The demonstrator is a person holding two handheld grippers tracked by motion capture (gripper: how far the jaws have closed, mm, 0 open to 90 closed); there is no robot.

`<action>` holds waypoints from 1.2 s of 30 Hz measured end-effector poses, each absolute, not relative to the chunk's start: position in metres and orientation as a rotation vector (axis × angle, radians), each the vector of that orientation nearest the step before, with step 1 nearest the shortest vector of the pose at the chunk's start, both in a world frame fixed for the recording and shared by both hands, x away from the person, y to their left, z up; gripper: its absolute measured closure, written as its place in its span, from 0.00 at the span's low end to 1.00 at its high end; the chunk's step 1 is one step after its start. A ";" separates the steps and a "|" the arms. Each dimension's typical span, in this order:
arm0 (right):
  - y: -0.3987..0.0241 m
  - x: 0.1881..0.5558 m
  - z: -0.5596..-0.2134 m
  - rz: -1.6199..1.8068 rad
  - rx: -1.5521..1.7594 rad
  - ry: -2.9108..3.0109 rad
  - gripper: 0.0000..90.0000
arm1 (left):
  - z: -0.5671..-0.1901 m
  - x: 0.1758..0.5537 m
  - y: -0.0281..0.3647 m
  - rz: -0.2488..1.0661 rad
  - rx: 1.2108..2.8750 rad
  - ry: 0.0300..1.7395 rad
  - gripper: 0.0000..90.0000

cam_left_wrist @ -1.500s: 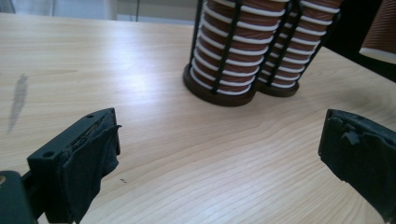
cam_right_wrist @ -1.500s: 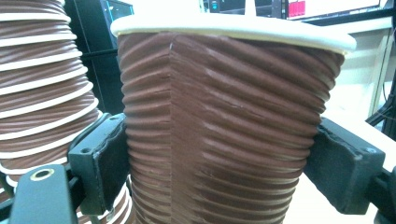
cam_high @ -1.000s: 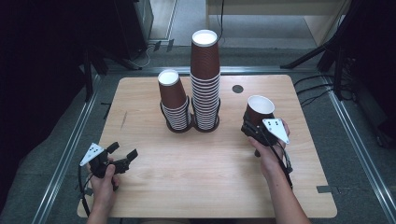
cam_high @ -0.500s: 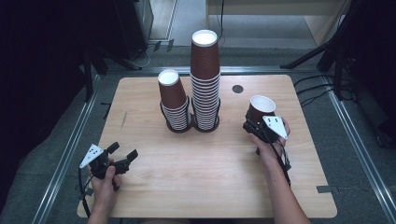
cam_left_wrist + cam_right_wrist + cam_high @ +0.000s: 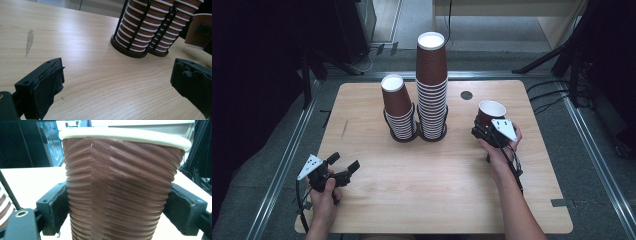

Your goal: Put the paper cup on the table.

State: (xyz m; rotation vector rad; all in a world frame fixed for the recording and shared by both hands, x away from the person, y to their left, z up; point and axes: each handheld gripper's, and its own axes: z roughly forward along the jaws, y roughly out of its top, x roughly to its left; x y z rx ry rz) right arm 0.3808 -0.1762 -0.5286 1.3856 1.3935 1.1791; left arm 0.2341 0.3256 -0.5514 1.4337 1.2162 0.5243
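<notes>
Right claw (image 5: 484,131) jaws just easing apart yet clamped on an upright brown paper cup (image 5: 490,113) at three o'clock on the bench (image 5: 422,200), left claw (image 5: 343,167) open and empty at eight o'clock

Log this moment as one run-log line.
right gripper: jaws just opening, pads against upright cup | left gripper: open, holding nothing, over table | two cup stacks in black holders

The cup (image 5: 120,192) is brown, ribbed, with a white rim; the stacks (image 5: 419,107) show brown-and-white stripes; the table (image 5: 412,175) is pale wood grain.
</notes>
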 end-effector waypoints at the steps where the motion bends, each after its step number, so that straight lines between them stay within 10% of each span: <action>1: -0.177 0.382 -0.530 1.173 1.394 1.395 0.16 | -0.551 0.234 0.326 0.524 1.434 1.216 0.00; 26: -0.179 0.379 -0.540 1.094 1.489 1.478 0.15 | -0.551 0.235 0.324 0.521 1.445 1.215 0.00; 36: -0.181 0.373 -0.535 1.137 1.493 1.539 0.00 | -0.551 0.235 0.324 0.523 1.451 1.214 0.00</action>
